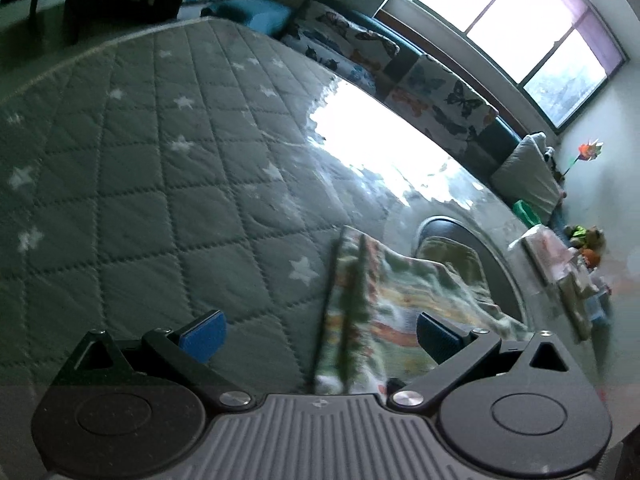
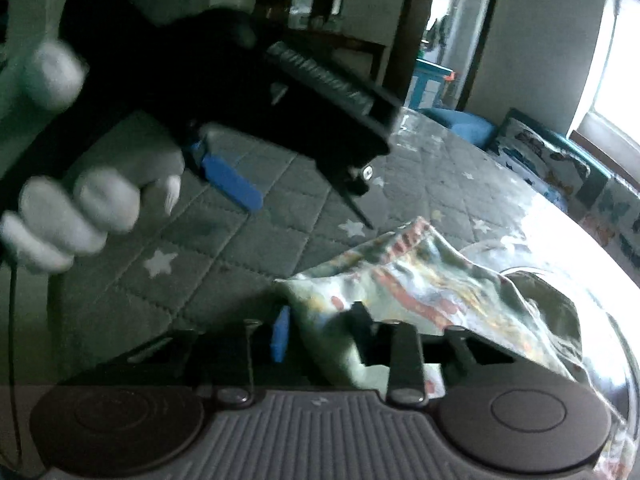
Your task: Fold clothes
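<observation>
A patterned garment [image 1: 372, 300] in pale green, orange and white lies on the grey quilted star-print mattress [image 1: 160, 160]. My left gripper [image 1: 320, 332] is open above it; the cloth runs between the blue pads [image 1: 204, 336], touching neither. In the right wrist view my right gripper [image 2: 320, 332] is shut on a bunched edge of the same garment [image 2: 420, 280] and lifts it. The left gripper [image 2: 304, 204], held by a white-gloved hand [image 2: 80, 216], hovers open just above and to the left.
A round dark basin [image 1: 480, 252] with more cloth sits at the mattress's right edge. Butterfly-print cushions [image 1: 400, 76] line the far side under a bright window [image 1: 520, 32]. Toys and folded items [image 1: 568, 264] lie at the right. Dark furniture [image 2: 340, 20] stands beyond.
</observation>
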`<state>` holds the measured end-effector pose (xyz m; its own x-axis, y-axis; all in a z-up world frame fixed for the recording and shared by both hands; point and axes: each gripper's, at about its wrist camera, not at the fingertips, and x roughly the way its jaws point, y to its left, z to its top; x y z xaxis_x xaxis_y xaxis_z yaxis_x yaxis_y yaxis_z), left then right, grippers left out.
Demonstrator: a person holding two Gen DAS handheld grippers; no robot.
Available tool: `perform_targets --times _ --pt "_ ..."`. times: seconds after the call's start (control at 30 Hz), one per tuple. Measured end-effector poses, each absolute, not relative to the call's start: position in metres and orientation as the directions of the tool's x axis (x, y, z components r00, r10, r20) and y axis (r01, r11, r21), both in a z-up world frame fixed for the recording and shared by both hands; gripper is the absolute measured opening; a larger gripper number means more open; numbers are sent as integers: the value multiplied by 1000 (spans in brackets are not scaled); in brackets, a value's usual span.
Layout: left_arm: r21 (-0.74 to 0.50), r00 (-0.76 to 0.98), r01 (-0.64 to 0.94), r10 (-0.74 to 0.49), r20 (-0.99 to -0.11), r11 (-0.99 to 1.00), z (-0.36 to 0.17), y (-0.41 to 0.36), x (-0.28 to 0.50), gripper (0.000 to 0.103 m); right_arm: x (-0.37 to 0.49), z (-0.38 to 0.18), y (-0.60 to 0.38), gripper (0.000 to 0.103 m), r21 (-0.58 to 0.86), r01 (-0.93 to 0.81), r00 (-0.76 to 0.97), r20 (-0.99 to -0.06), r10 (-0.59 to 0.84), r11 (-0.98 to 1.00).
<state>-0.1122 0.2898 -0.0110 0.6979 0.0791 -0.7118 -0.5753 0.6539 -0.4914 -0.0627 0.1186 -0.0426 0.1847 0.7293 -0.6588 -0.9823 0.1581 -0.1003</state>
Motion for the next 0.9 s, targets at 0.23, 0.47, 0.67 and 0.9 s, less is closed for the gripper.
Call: perform_targets --times 0.23,0.47,0.67,0.9 --pt "-637 736 -533 -66 -674 558 -18 293 -97 102 -42 -20 100 15 60 -972 149 -587 796 225" --pt "-720 741 -477 -210 -638 504 -28 289 -70 75 -30 -9 85 14 133 -960 137 -544 828 246" --pt "-730 730 -475 -243 -639 492 -42 291 -60 26 -28 -12 83 15 149 -962 111 -548 829 227" --pt "-730 739 -459 -238 -630 506 -45 292 -66 20 -6 -10 43 30 201 -929 159 -540 827 310"
